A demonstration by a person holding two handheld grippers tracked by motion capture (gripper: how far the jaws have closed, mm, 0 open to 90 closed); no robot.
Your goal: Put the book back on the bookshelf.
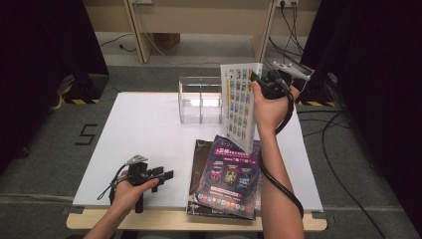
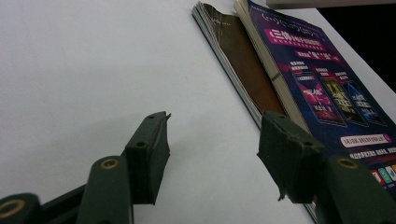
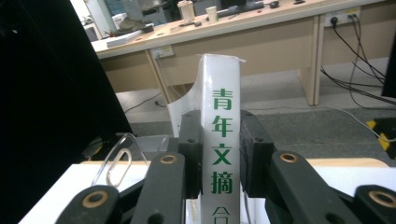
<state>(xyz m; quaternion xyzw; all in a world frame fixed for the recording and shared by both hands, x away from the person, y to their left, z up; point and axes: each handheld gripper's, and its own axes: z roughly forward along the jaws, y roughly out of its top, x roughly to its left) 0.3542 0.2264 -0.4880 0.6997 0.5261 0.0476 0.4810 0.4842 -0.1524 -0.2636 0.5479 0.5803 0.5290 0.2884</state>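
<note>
My right fingers (image 3: 219, 158) clamp the spine of a thick book (image 3: 220, 140), lifted upright beside the clear box (image 1: 200, 99); my left fingers (image 2: 212, 149) rest open, empty; two magazines (image 1: 226, 177) lie below, probably next.

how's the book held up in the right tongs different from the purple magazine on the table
The white book is lifted upright, clamped at its spine by the right tongs; the purple magazine lies flat on another magazine, untouched. The book's cover is white with small coloured pictures; the magazine's is dark purple. Both are printed volumes.
</note>
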